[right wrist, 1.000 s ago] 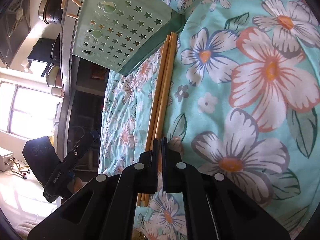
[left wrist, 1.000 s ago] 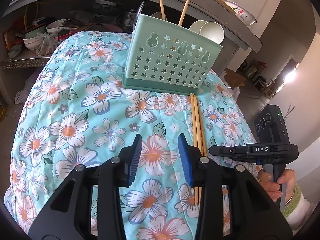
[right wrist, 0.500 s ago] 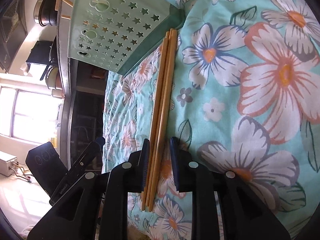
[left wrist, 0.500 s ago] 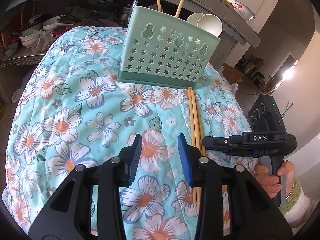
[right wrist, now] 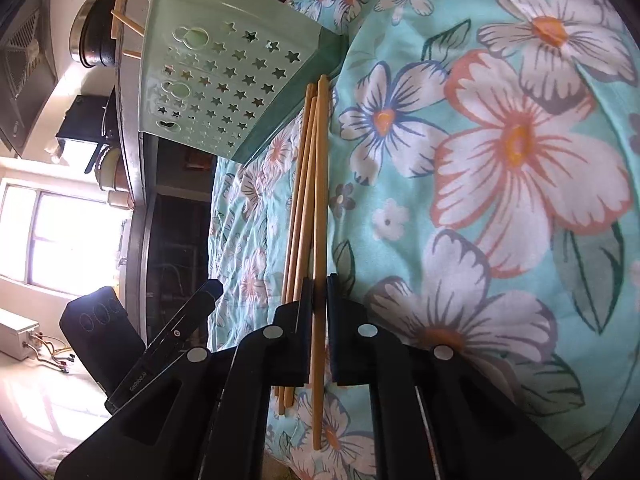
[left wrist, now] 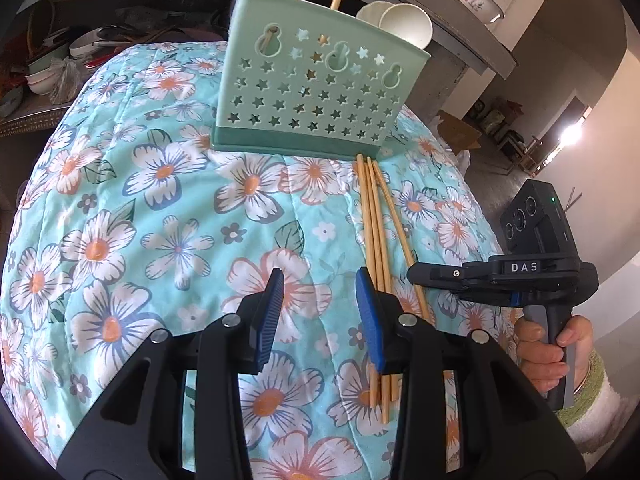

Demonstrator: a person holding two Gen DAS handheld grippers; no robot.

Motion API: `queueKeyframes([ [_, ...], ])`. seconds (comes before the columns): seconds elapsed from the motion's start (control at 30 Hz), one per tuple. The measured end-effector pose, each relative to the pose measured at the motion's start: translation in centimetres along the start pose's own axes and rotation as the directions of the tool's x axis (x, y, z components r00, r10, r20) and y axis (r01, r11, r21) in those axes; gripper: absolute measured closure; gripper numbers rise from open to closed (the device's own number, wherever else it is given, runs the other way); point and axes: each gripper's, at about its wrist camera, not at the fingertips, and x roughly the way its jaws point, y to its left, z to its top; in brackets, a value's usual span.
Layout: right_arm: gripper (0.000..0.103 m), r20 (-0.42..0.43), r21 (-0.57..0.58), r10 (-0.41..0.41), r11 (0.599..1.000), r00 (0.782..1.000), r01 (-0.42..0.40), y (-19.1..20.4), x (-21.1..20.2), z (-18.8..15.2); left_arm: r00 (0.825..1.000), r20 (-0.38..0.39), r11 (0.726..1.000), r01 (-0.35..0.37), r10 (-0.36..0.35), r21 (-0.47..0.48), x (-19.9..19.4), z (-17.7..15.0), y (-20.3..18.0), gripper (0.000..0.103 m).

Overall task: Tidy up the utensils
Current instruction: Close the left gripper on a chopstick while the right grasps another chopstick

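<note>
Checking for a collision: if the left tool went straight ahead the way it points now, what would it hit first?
Probably the green utensil basket. The left tool is open over bare flowered cloth, aimed at the basket's front wall. The chopsticks lie just to its right, likely outside that line, though depth is uncertain.

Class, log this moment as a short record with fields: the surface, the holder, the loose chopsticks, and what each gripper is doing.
surface: floral cloth
holder: green star-cut basket, upright on the cloth, two sticks already standing in it
loose chopsticks: bundle of chopsticks lying flat, far tips near the basket's base
left gripper: open, empty, beside the bundle
right gripper: closed on one chopstick at the bundle's edge
</note>
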Motion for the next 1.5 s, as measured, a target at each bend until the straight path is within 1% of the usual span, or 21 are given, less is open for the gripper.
queueKeyframes([
  [0.13, 0.096, 0.025, 0.008, -0.025, 1.0, 0.999, 0.024, -0.7, -1.7, -0.3, 0.998, -0.058, 0.999, 0.004, -0.001, 0.052, 1.7, -0.3, -1.2, 0.069],
  [0.2, 0.096, 0.035, 0.016, -0.031, 0.999, 0.999, 0.03, -1.0, -2.3, -0.4, 0.995, -0.103, 0.998, 0.018, -0.011, 0.067, 2.9, -0.6, -1.7, 0.069],
  [0.3, 0.096, 0.039, 0.032, -0.026, 0.999, 0.999, 0.025, -1.7, -2.7, -0.7, 0.987, -0.157, 0.997, 0.047, -0.036, 0.064, 4.3, -1.0, -2.0, 0.069],
  [0.47, 0.096, 0.037, 0.034, -0.013, 0.999, 0.999, 0.012, -2.4, -2.6, -0.8, 0.982, -0.178, 0.997, 0.07, -0.063, 0.029, 5.1, -0.8, -1.7, 0.069],
  [0.53, 0.096, 0.036, 0.035, -0.009, 0.999, 0.999, 0.008, -2.5, -2.6, -0.8, 0.979, -0.188, 0.997, 0.08, -0.077, 0.008, 5.2, -0.6, -1.6, 0.073],
  [0.6, 0.096, 0.036, 0.035, -0.005, 0.999, 0.999, 0.004, -2.5, -2.5, -0.8, 0.974, -0.203, 0.995, 0.098, -0.097, -0.003, 5.2, -0.6, -1.5, 0.081],
  [0.73, 0.096, 0.037, 0.038, 0.002, 0.999, 0.999, -0.003, -2.8, -2.4, -0.9, 0.966, -0.227, 0.992, 0.121, -0.123, -0.022, 5.5, -0.6, -1.7, 0.09],
  [0.77, 0.096, 0.037, 0.038, 0.002, 0.999, 0.999, -0.003, -2.9, -2.5, -0.9, 0.964, -0.231, 0.991, 0.131, -0.135, -0.033, 5.7, -0.6, -1.8, 0.095],
  [0.8, 0.096, 0.038, 0.037, 0.0, 0.999, 0.999, -0.002, -2.9, -2.5, -1.0, 0.961, -0.233, 0.989, 0.142, -0.148, -0.045, 5.8, -0.6, -1.8, 0.098],
  [0.9, 0.096, 0.038, 0.037, 0.0, 0.999, 0.999, -0.001, -2.9, -2.5, -1.0, 0.958, -0.228, 0.985, 0.158, -0.171, -0.075, 5.8, -0.6, -1.6, 0.098],
  [1.13, 0.096, 0.036, 0.034, -0.003, 0.999, 0.999, 0.002, -3.0, -2.4, -1.0, 0.948, -0.21, 0.962, 0.202, -0.239, -0.182, 5.2, -0.9, 0.1, 0.098],
  [1.3, 0.096, 0.02, 0.029, -0.013, 0.999, 1.0, 0.012, -2.5, -2.3, -1.1, 0.949, -0.179, 0.947, 0.215, -0.261, -0.241, 3.5, -1.6, 1.6, 0.098],
  [1.4, 0.096, 0.004, 0.026, -0.017, 1.0, 1.0, 0.017, -2.2, -2.2, -1.4, 0.953, -0.163, 0.941, 0.207, -0.256, -0.269, 2.5, -2.0, 2.5, 0.098],
  [1.5, 0.096, -0.019, 0.018, -0.026, 0.999, 0.999, 0.026, -1.8, -2.2, -1.9, 0.96, -0.155, 0.943, 0.184, -0.233, -0.278, 1.2, -2.8, 3.2, 0.098],
])
